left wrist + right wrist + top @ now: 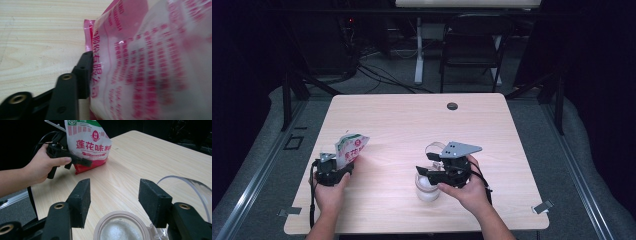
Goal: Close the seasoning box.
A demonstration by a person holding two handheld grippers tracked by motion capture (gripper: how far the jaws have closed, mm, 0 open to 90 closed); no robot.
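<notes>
A white bag (350,146) with red and green print stands upright at the table's left. My left gripper (343,165) is shut on its lower edge. One black finger (83,75) presses flat on the bag's pink-printed film (150,65). At the front centre stands an open white jar (427,190) holding white powder (121,230). My right gripper (426,168) hovers just above it, open (115,200), with the jar's rim below the gap. A clear round lid (190,185) lies beside the jar. Farther off are the bag (87,142) and the left gripper (72,157).
The wooden table (412,125) has a small black round cap (452,106) near its far edge. A black chair (472,45) and a white desk leg (418,50) stand beyond it. Metal clips (543,206) sit at the front corners.
</notes>
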